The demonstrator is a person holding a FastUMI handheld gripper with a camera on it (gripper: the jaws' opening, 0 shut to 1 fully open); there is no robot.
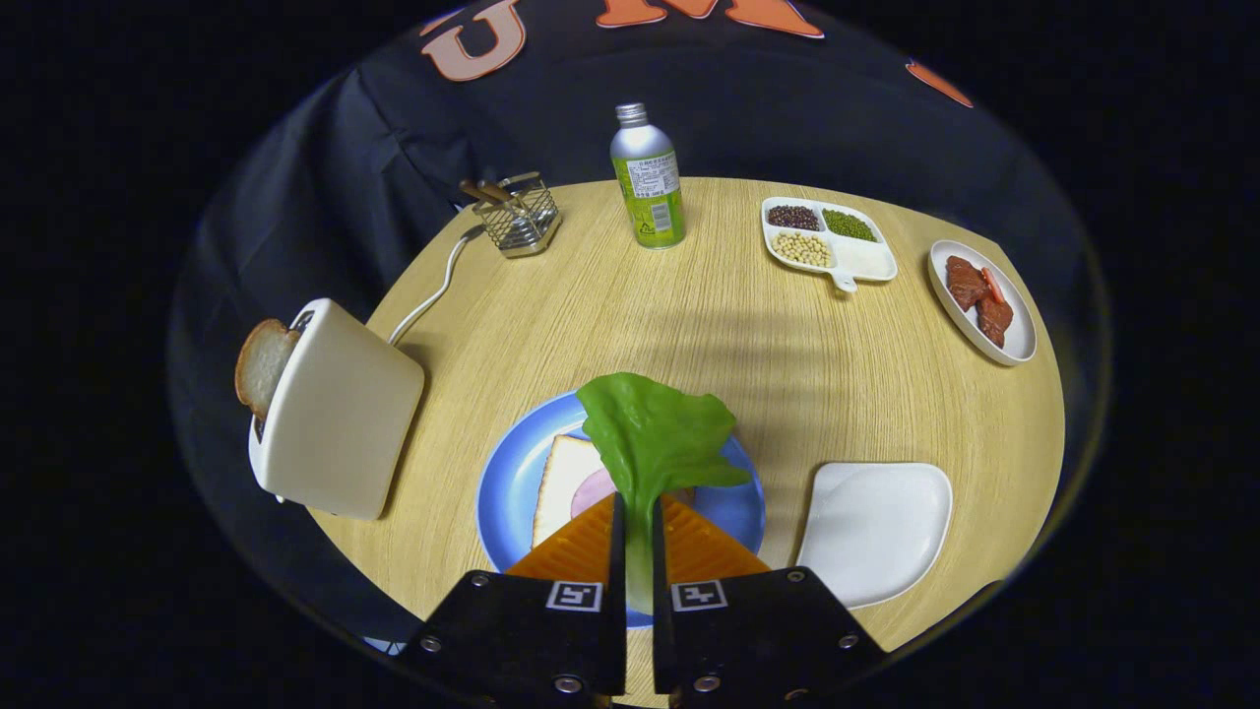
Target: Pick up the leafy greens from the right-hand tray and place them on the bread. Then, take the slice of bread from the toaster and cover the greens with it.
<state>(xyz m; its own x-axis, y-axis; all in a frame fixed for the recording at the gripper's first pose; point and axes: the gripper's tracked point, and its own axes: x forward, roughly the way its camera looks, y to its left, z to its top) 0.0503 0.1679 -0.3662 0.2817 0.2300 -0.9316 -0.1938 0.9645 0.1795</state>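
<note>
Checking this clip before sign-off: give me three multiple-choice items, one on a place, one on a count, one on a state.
1. Where is the lettuce leaf?
A. on the white tray
B. between the gripper's fingers, above the blue plate
C. in the toaster

2. How many compartments of the divided dish hold beans?
A. one
B. three
C. five

3. The bread slice in the toaster is:
A. sticking out of the slot
B. lying on the table
C. on the blue plate

Answers: B, the gripper pinches its stem over the blue plate; B, three filled sections; A, it protrudes.
</note>
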